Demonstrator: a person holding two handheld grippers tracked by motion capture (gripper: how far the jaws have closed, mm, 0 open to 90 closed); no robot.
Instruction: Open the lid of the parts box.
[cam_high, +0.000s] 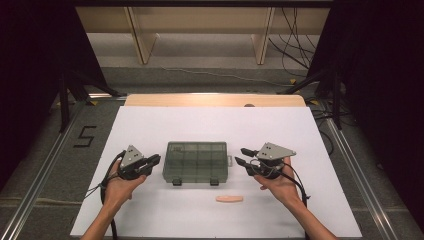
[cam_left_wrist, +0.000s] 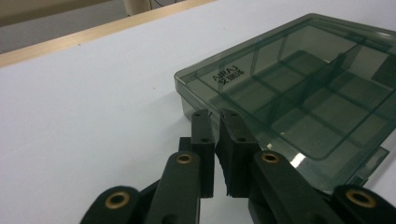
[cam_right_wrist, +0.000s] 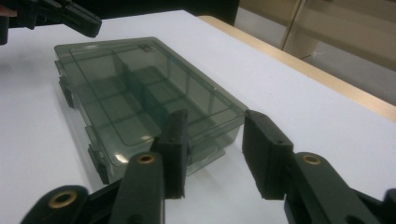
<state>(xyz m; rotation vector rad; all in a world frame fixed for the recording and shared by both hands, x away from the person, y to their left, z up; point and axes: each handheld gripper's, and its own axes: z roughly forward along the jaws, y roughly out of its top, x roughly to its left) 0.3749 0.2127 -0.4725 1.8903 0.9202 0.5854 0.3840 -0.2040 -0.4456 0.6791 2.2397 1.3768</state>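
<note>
Approach step: smoky translucent plastic compartment box (cam_high: 195, 161) lies closed mid-table on the white sheet (cam_high: 150, 125), left gripper (cam_high: 150, 162) with jaws pressed together by its left end, right gripper (cam_high: 242, 155) jaws part-spread, empty, by its right end; next likely brace box and unlatch.

Digit "5" (cam_high: 85, 136) taped on floor; raised lettering on box lid (cam_left_wrist: 229, 74) unreadable.
</note>
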